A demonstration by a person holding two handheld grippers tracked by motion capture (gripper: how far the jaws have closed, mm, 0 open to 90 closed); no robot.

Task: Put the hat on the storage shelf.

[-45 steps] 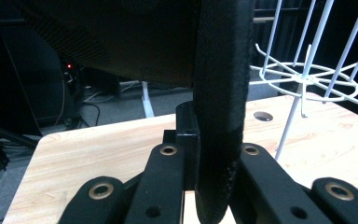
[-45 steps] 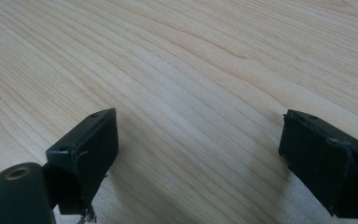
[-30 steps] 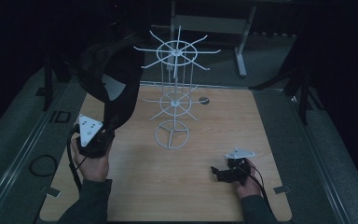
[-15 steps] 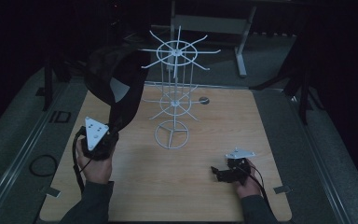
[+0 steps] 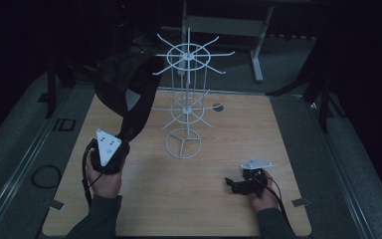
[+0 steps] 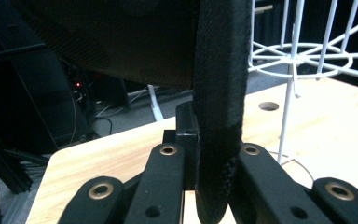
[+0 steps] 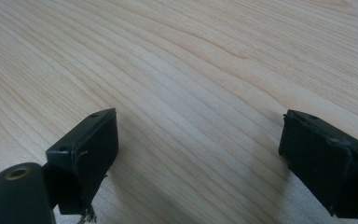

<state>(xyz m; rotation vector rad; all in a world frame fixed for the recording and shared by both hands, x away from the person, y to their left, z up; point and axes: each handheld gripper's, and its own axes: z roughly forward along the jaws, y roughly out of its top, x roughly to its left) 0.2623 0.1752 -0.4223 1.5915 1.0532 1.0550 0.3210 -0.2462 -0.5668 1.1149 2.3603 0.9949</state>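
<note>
Two grippers on the go, one black bag hanging off the left one.

Left gripper [image 5: 110,155] has its jaws clamped tight on the strap [image 6: 219,121] of the black bag [image 5: 122,82], which hangs up in the air right beside the white wire rack [image 5: 186,99] at the back left of the wooden table [image 5: 219,209]. Right gripper [image 5: 242,185] sits low on the table near the front right, jaws spread wide with nothing between them.

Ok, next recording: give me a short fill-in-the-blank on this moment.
1. The left hand-held gripper is shut on the black ____ of the bag.
2. The right hand-held gripper has its jaws ____, nothing between them.
3. The white wire rack stands on the ____ table.

Missing words: strap; open; wooden
</note>
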